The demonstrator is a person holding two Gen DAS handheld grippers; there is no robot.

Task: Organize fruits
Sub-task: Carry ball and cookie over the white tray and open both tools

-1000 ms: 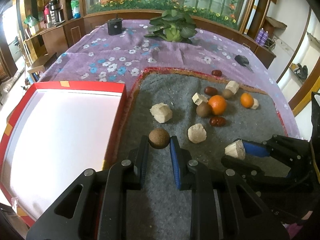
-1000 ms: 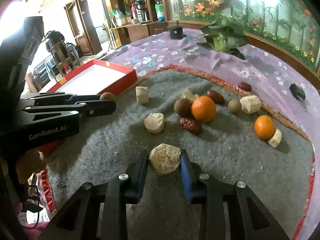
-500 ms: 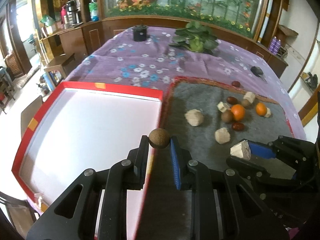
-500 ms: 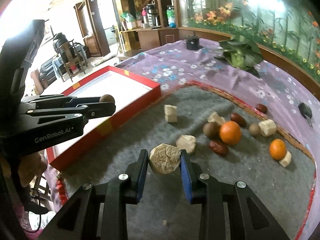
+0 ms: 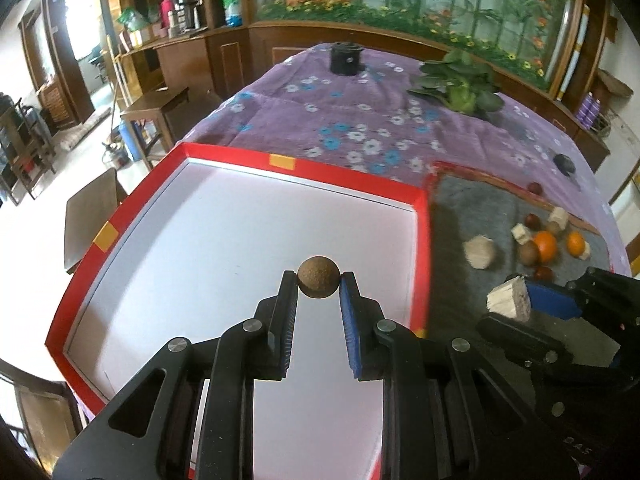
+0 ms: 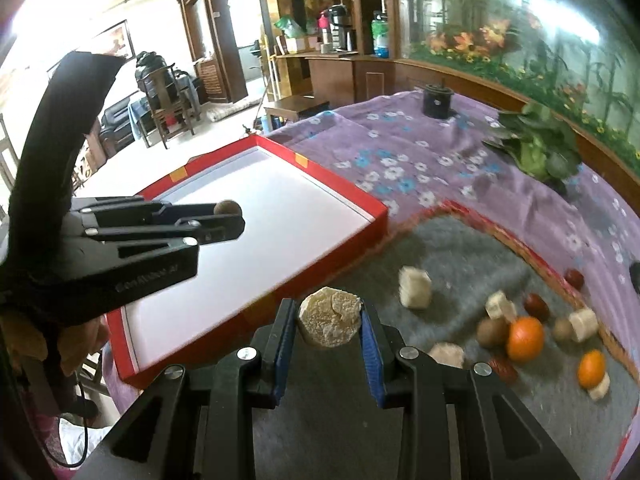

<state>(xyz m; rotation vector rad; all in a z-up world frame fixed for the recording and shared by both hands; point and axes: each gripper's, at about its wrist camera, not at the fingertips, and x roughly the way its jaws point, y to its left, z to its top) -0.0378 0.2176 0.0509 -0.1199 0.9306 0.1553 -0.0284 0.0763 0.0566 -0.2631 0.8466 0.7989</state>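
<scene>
We find almost nothing that can be read. The left tongs (image 6: 230, 220), seen from the right wrist camera, carry a line of pale lettering along the side of their black body, but it is smeared by blur and we cannot make out the letters. At the lower right edge of the left wrist view, faint red marks sit on the black body of the right tongs (image 5: 510, 304); they are too small for us to read.
</scene>
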